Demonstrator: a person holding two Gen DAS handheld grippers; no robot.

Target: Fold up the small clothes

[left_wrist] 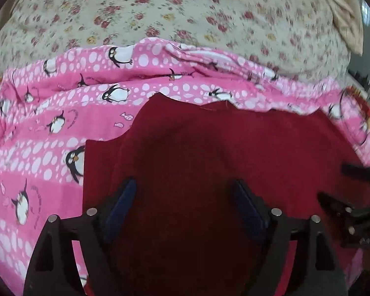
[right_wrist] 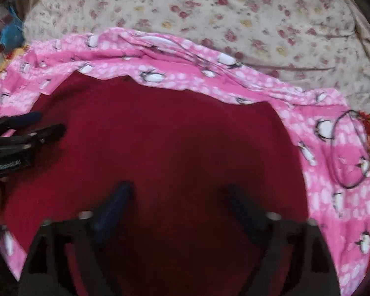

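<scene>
A dark red garment (left_wrist: 209,148) lies spread flat on a pink penguin-print cloth (left_wrist: 49,113). My left gripper (left_wrist: 185,187) is open, its blue-padded fingers wide apart just above the garment's near part, holding nothing. My right gripper (right_wrist: 177,192) is also open over the same red garment (right_wrist: 172,128), holding nothing. The right gripper shows at the right edge of the left wrist view (left_wrist: 342,187). The left gripper shows at the left edge of the right wrist view (right_wrist: 44,124). Both hover over the garment side by side.
The pink penguin cloth (right_wrist: 333,197) rests on a cream floral bedsheet (left_wrist: 185,12) that fills the far half. A thin black loop (right_wrist: 350,148) lies on the pink cloth at the right. Beige fabric (left_wrist: 345,19) sits at the far right.
</scene>
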